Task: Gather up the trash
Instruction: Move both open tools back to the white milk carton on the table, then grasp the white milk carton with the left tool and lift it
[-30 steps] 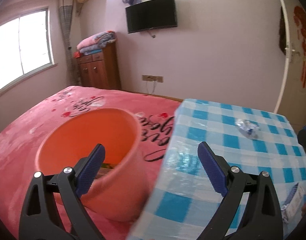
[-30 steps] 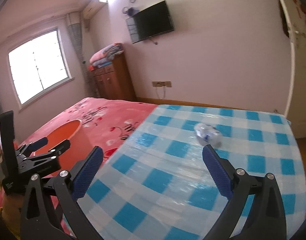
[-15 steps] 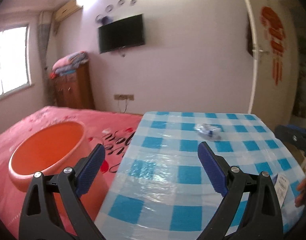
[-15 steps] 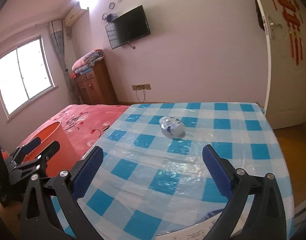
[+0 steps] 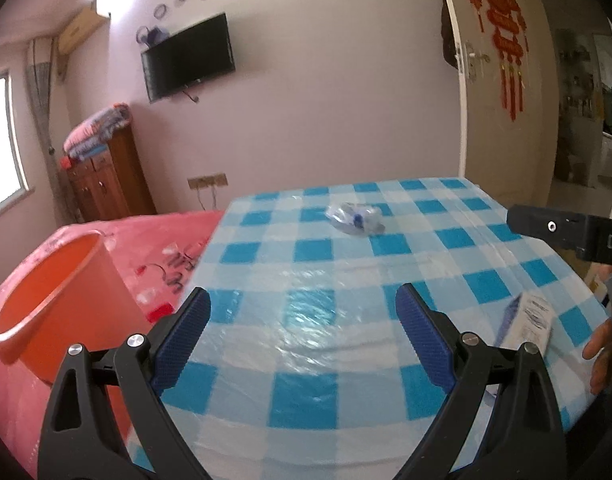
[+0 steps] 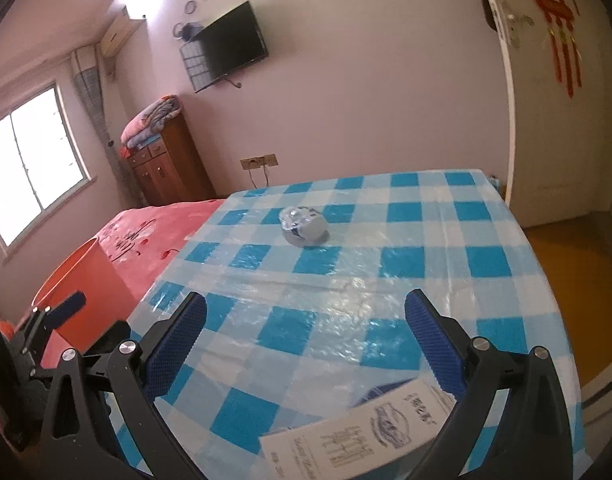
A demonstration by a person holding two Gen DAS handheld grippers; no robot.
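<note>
A crumpled clear plastic bottle [image 5: 355, 218] lies on the far middle of the blue-checked table [image 5: 314, 320]; it also shows in the right wrist view [image 6: 303, 225]. A white and blue carton [image 6: 362, 432] lies flat at the near edge, just below my right gripper [image 6: 306, 334]; it also shows in the left wrist view [image 5: 526, 322]. An orange bin [image 5: 54, 304] stands left of the table; it also shows in the right wrist view [image 6: 84, 288]. My left gripper [image 5: 302, 326] is open and empty over the table's near part. My right gripper is open and empty.
A bed with a pink cover [image 5: 154, 248] lies behind the bin. A wooden cabinet [image 5: 110, 182] with folded blankets stands at the back wall under a television [image 5: 188, 56]. A white door [image 6: 558, 112] stands at the right. A hand [image 5: 600, 352] shows at the right edge.
Both grippers have swung right, from the bin towards the table. The bin has slid to the left of both views. The carton has come into the right wrist view.
</note>
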